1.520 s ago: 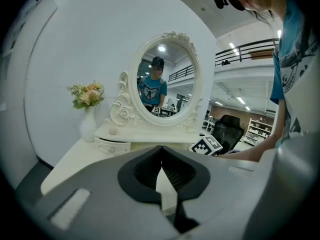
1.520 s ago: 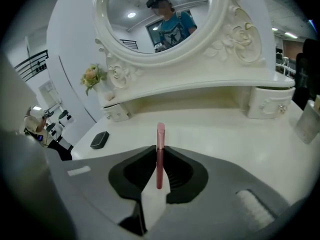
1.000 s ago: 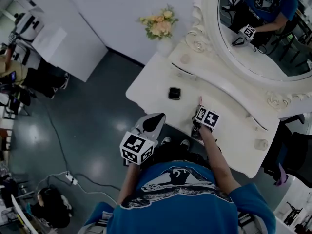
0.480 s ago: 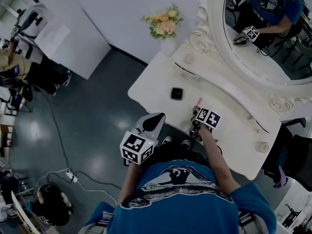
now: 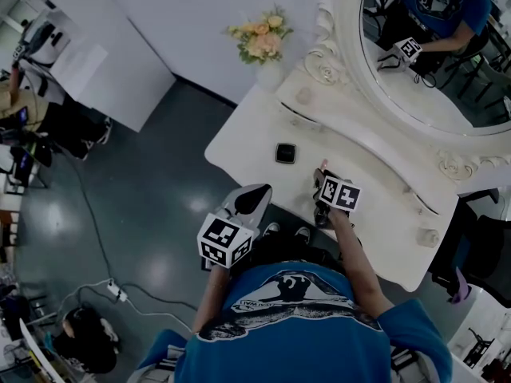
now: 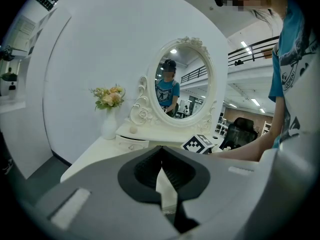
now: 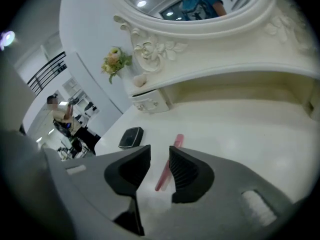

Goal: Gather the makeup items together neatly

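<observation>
Your right gripper, jaws just opening, straddles a loose pink stick on the worktop; left gripper closed, empty.

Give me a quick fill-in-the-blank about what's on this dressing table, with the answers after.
The compact on the white table is ____ in colour.
The slim stick lying near it is ____.
The vase holds ____.
Answers: black; pink; flowers.
</observation>
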A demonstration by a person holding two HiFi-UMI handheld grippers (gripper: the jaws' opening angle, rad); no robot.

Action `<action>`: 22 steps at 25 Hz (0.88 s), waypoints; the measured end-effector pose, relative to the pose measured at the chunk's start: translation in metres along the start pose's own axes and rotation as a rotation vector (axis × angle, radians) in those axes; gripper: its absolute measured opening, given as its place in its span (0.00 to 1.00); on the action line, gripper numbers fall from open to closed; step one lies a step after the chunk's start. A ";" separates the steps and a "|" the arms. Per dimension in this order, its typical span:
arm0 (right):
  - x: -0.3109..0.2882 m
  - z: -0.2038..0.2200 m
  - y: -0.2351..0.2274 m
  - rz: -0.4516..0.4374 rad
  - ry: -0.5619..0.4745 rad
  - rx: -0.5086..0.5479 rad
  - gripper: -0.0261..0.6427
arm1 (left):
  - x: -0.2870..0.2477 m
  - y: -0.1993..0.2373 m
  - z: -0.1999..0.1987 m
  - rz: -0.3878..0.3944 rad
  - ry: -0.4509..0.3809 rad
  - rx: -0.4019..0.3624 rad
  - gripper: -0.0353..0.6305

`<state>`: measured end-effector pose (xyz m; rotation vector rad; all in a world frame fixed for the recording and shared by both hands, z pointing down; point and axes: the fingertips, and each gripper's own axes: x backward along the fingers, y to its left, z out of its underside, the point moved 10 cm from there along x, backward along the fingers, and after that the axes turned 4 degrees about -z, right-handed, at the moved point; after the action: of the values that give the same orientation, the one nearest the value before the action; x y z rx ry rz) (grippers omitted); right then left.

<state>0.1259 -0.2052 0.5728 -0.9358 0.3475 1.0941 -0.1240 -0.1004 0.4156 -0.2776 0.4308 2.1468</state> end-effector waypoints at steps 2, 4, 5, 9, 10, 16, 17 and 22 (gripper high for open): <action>-0.003 -0.006 0.008 -0.055 0.014 0.132 0.24 | -0.001 0.001 0.000 -0.001 -0.001 0.002 0.07; -0.007 -0.013 0.018 -0.124 0.033 0.270 0.25 | 0.000 0.003 0.001 -0.006 -0.002 0.005 0.07; -0.010 -0.016 0.023 -0.158 0.042 0.331 0.26 | 0.000 0.004 0.001 -0.010 -0.002 0.008 0.07; -0.023 -0.026 0.036 -0.249 0.090 0.500 0.31 | 0.003 0.008 0.002 -0.032 -0.007 0.021 0.07; -0.027 -0.028 0.038 -0.261 0.102 0.531 0.32 | 0.004 0.009 0.002 -0.037 -0.008 0.024 0.07; -0.053 -0.040 0.048 -0.288 0.212 0.755 0.38 | 0.012 0.017 0.004 -0.077 -0.012 0.040 0.07; -0.058 -0.041 0.051 -0.290 0.234 0.814 0.40 | 0.014 0.018 0.005 -0.087 -0.012 0.045 0.07; -0.082 -0.052 0.071 -0.366 0.293 0.996 0.48 | 0.023 0.023 0.008 -0.131 -0.005 0.065 0.07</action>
<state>0.0368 -0.2853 0.5629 -0.2303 0.8280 0.3357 -0.1565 -0.0928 0.4199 -0.2565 0.4659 2.0010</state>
